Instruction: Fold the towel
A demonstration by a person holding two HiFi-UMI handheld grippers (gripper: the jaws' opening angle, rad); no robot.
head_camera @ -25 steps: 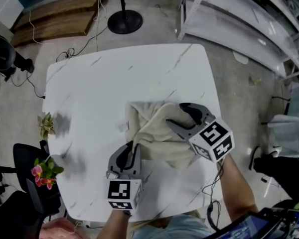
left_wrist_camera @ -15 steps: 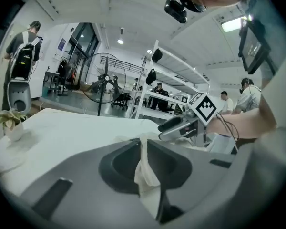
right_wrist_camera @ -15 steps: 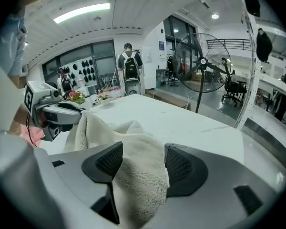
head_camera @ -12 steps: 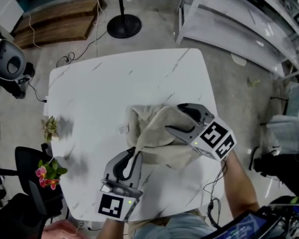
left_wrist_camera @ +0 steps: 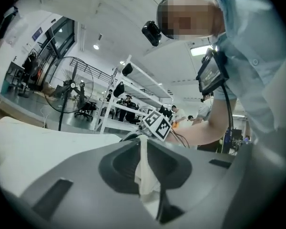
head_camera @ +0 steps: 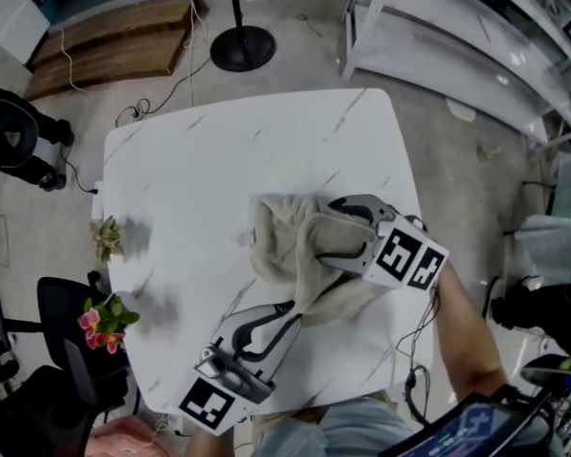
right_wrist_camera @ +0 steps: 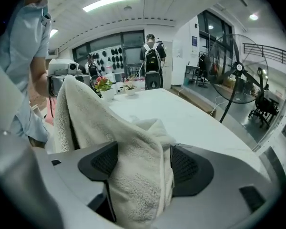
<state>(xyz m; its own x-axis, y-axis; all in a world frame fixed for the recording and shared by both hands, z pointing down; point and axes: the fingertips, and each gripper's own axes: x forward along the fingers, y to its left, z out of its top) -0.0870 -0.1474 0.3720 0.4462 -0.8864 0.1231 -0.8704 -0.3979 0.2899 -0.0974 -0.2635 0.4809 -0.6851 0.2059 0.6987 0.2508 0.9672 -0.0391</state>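
A cream towel [head_camera: 287, 241] lies bunched on the white marble table [head_camera: 209, 160], right of centre. My left gripper [head_camera: 290, 314] is lifted near the table's front edge and is shut on a thin edge of the towel [left_wrist_camera: 145, 175], which stretches up from the heap. My right gripper [head_camera: 325, 228] sits over the right side of the heap. Its jaws have just been opening and stand wide. A thick fold of towel [right_wrist_camera: 133, 175] hangs loosely between them, draped over the left finger [right_wrist_camera: 86, 168]. The left gripper [left_wrist_camera: 144, 142] points nearly level, toward the right gripper's marker cube [left_wrist_camera: 157, 124].
A pink potted flower [head_camera: 100, 320] and a small green plant [head_camera: 108, 238] stand at the table's left edge. A little tag [head_camera: 245, 239] lies beside the towel. A stand's round base [head_camera: 240, 46] and metal shelving [head_camera: 457, 36] are beyond the table, with a black chair [head_camera: 62, 322] at left.
The left gripper rose and drew back toward the person, pulling the towel edge taut. The right gripper's jaws spread wider around the fold and shifted slightly left.
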